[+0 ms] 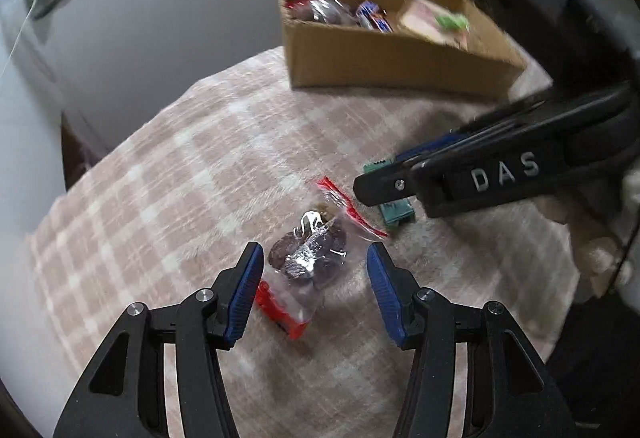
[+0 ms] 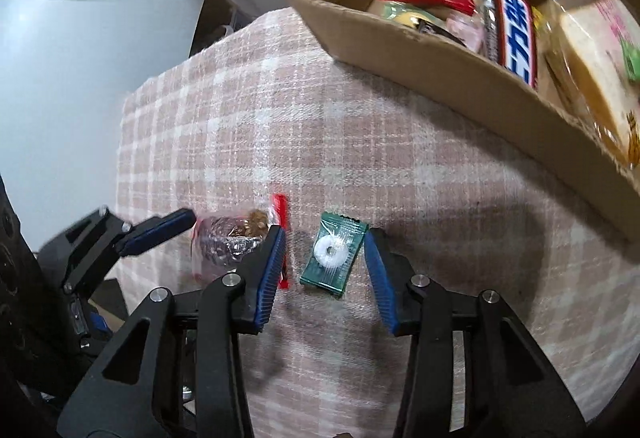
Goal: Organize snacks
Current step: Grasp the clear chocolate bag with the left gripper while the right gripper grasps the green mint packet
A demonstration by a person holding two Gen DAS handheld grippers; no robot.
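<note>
A: Both tools open. Left tool (image 1: 316, 270) straddles clear cookie bag (image 1: 310, 252); right tool (image 2: 326, 262) straddles green mint packet (image 2: 334, 252), both on tabletop (image 2: 400, 178).
B: Risk: tools v. close, might collide; film could slip before box (image 2: 420, 50).

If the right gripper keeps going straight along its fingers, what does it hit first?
Most likely the green mint packet, lying on the checked cloth between the right gripper's open fingers; depth is hard to judge.

Two wrist fisheyes, both close and angled steeply down, sharing the checked cloth (image 1: 168, 166), cardboard box (image 2: 404, 50)
</note>
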